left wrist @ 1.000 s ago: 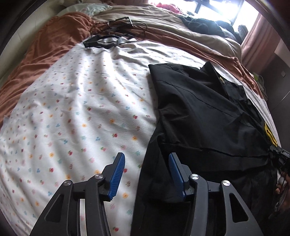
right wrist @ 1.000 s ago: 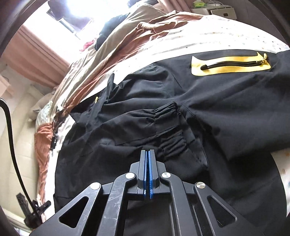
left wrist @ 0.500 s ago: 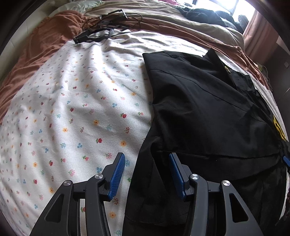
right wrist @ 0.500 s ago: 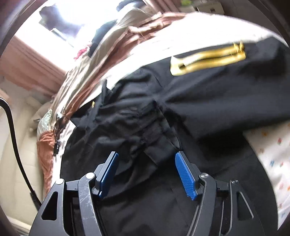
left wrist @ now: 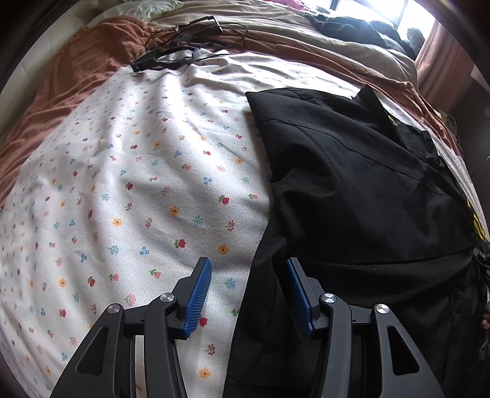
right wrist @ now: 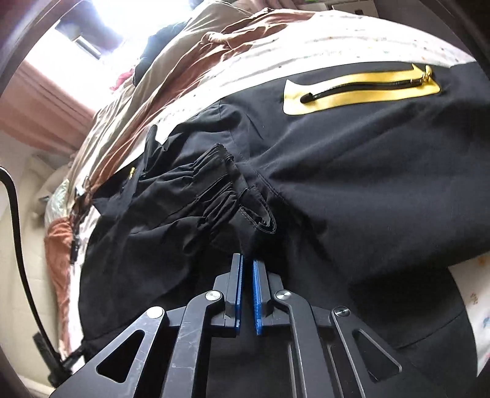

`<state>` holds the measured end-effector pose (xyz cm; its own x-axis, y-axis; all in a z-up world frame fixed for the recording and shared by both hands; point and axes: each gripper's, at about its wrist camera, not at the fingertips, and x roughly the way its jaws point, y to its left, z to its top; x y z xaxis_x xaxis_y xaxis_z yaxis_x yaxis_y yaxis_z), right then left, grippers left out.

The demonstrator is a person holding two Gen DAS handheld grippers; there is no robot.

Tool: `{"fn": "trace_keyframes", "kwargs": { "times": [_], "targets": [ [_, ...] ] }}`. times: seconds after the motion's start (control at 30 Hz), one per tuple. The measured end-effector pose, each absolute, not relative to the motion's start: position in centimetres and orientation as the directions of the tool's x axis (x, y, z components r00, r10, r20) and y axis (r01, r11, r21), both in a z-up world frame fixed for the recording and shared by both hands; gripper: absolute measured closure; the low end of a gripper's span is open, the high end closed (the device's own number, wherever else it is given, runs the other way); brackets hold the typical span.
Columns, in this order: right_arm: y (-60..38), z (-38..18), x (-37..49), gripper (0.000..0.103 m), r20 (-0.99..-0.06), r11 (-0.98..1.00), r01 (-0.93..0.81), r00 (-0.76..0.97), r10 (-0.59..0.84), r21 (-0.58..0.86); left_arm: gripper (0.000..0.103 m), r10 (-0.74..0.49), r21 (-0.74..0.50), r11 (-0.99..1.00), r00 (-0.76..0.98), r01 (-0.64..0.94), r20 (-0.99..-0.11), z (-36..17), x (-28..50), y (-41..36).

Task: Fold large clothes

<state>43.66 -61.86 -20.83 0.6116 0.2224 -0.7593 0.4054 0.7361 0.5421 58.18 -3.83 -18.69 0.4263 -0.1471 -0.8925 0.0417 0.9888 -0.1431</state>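
Jaws of the right gripper (right wrist: 247, 269) have just been closing and now stand almost together, a thin slit between the 2 blue pads; whether any fabric is pinched between them cannot be told, since the tips sit right at a fold of the black jacket (right wrist: 352, 189); just beyond them lies a gathered elastic cuff (right wrist: 214, 183) with a loose looped edge beside it. Jaws of the left gripper (left wrist: 247, 275) stand apart, about half spread, gripping nothing; the left pad hangs over the floral sheet (left wrist: 137, 183), the right pad over the jacket's (left wrist: 352, 183) dark edge, so the hem line runs between them; whether either pad touches the cloth cannot be told. This jacket lies spread on the bed, on the floral sheet, partly folded over itself; a yellow zip pocket (right wrist: 361, 90) shows on its far side in the right wrist view. Beyond the sheet, a rust-brown blanket (left wrist: 79, 70) is bunched along the bed; a tangle of black cables (left wrist: 183, 49) rests where blanket and sheet meet; dark clothes (left wrist: 352, 24) are heaped near the bright window.
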Motion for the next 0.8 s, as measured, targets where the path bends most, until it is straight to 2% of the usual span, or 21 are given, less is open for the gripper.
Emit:
{"fn": "trace_keyframes", "kwargs": {
  "times": [0.1,0.2,0.27,0.3,0.33,0.4,0.47,0.53,0.8],
  "targets": [
    [-62.0,-20.7,43.6,0.098,-0.765,0.741,0.408,0.606,0.217,0.534,0.051,-0.143,-0.142,0.989,0.421,0.034,-0.895,-18.5,58.2,-3.9],
    [-61.7,-19.5,43.5,0.092,-0.775,0.771,0.38,0.592,0.222,0.511,0.051,-0.151,-0.158,0.987,0.418,0.02,-0.896,-17.8,57.9,-3.8],
    [-61.8,-18.0,42.7,0.074,-0.753,0.783,0.339,0.614,0.235,0.521,0.05,-0.2,-0.21,0.977,0.423,0.025,-0.884,-16.9,57.4,-3.5],
    [-62.1,-17.0,41.8,0.051,-0.738,0.789,0.325,0.636,0.225,0.521,0.05,-0.222,-0.232,0.972,0.426,0.029,-0.877,-16.5,57.1,-3.5],
    [-62.6,-16.1,40.9,0.036,-0.727,0.796,0.324,0.657,0.199,0.512,0.049,-0.241,-0.252,0.967,0.43,0.034,-0.87,-16.0,56.9,-3.5],
    [-63.6,-14.7,39.3,0.035,-0.711,0.803,0.323,0.683,0.168,0.501,0.041,-0.259,-0.268,0.962,0.439,0.043,-0.86,-15.1,56.3,-3.9],
    [-64.9,-14.1,37.9,0.035,-0.706,0.792,0.335,0.689,0.164,0.51,0.024,-0.266,-0.272,0.961,0.46,0.055,-0.847,-13.9,55.5,-4.3],
    [-66.7,-13.7,36.1,0.035,-0.707,0.776,0.365,0.693,0.142,0.513,0.021,-0.269,-0.273,0.96,0.479,0.064,-0.835,-13.0,54.8,-4.8],
    [-73.2,-13.4,29.2,0.035,-0.705,0.709,0.464,0.707,0.065,0.531,0.02,-0.293,-0.279,0.954,0.502,0.106,-0.814,-9.9,52.6,-7.2]
  ]
}}
